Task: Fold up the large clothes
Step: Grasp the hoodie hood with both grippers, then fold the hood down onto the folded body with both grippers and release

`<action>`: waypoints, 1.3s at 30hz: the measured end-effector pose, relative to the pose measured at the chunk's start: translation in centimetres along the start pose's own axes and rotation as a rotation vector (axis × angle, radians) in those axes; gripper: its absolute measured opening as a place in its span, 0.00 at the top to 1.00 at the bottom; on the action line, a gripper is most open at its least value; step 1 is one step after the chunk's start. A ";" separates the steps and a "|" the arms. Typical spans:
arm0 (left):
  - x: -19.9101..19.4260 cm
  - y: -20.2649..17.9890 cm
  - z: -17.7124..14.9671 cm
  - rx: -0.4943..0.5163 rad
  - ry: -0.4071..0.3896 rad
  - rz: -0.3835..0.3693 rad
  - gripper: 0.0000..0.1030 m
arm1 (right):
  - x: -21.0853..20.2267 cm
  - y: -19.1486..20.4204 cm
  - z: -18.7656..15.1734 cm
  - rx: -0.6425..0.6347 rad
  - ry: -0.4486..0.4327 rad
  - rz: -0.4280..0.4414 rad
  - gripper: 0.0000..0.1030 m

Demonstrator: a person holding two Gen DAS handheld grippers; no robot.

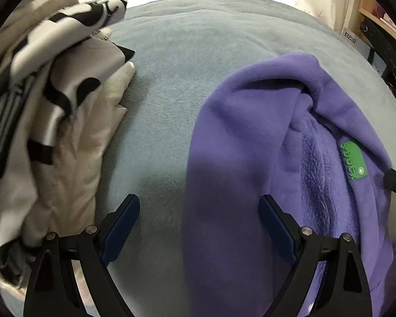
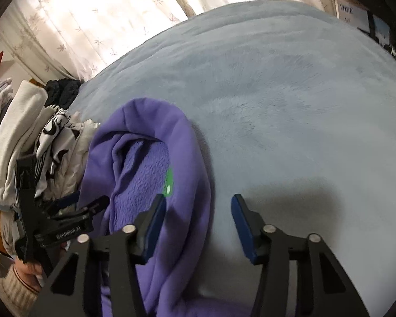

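On the blue-grey bed (image 1: 171, 84) your purple fleece hoodie (image 1: 250, 132) lies bunched beside a heap of other clothes (image 1: 52, 92). Left tool (image 1: 199, 227) and right tool (image 2: 198, 223) both gape, holding nothing; grab one layer only, or the bunch drags crooked.

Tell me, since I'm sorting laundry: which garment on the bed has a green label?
The purple fleece top, lying apart from the heap; its green label sits inside the neck. The black-and-white garment and cream one show none.
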State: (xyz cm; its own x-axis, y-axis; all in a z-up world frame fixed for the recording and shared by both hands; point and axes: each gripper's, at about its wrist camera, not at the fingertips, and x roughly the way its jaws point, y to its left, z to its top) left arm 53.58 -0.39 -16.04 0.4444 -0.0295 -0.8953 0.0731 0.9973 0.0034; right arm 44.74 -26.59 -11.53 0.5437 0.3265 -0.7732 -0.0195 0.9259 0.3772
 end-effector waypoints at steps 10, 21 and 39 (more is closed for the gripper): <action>-2.4 -1.3 0.4 0.001 -0.074 0.014 0.97 | 0.7 1.6 1.7 -0.042 -0.007 -0.034 0.93; -14.9 3.0 -5.8 -0.028 -0.257 -0.087 0.97 | -12.2 2.3 -3.1 -0.152 -0.207 0.023 0.94; -18.9 8.8 -29.0 -0.070 -0.066 -0.256 0.94 | -18.3 -0.1 -24.4 -0.195 -0.040 -0.073 0.93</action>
State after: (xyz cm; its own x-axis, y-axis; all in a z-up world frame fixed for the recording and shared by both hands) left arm 19.98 10.90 -12.01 0.4767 -0.2833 -0.8322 0.1300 0.9590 -0.2520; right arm 14.30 -27.98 -9.85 0.5826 0.2530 -0.7724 -0.1388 0.9673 0.2122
